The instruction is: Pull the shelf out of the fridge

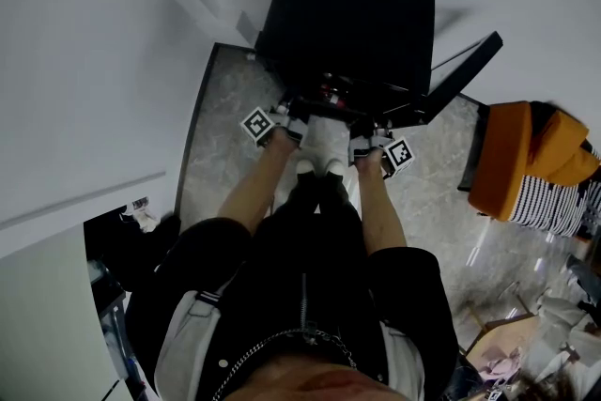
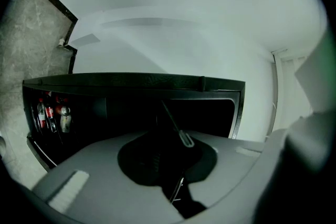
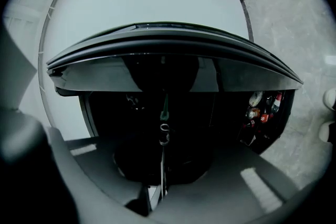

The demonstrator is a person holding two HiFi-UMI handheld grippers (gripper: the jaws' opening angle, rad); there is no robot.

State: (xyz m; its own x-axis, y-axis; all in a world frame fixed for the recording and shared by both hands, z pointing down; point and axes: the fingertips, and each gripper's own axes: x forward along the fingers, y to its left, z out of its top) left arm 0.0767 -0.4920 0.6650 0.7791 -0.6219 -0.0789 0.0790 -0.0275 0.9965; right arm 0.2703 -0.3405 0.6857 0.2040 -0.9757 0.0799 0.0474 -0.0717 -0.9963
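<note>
The black fridge [image 1: 347, 14] stands on the floor against the wall with its door [image 1: 465, 70] swung open to the right. Both arms reach into its open front. The shelf shows only edge-on, as a thin wire [image 2: 173, 123] with a small loop running between the left gripper's [image 2: 178, 186] grey jaws, which are closed onto it. In the right gripper view the same kind of thin wire [image 3: 163, 160] runs straight up between the right gripper's [image 3: 161, 186] jaws, also closed onto it. In the head view the left gripper [image 1: 282, 125] and right gripper [image 1: 371, 146] sit at the fridge's mouth; the shelf itself is hidden there.
Bottles and cans [image 2: 50, 113] stand in the door rack [image 3: 265, 107]. An orange seat [image 1: 526, 160] with striped cloth stands to the right on the marble floor. The person's white shoes [image 1: 324, 146] are between the two grippers. White walls close in behind and to the left.
</note>
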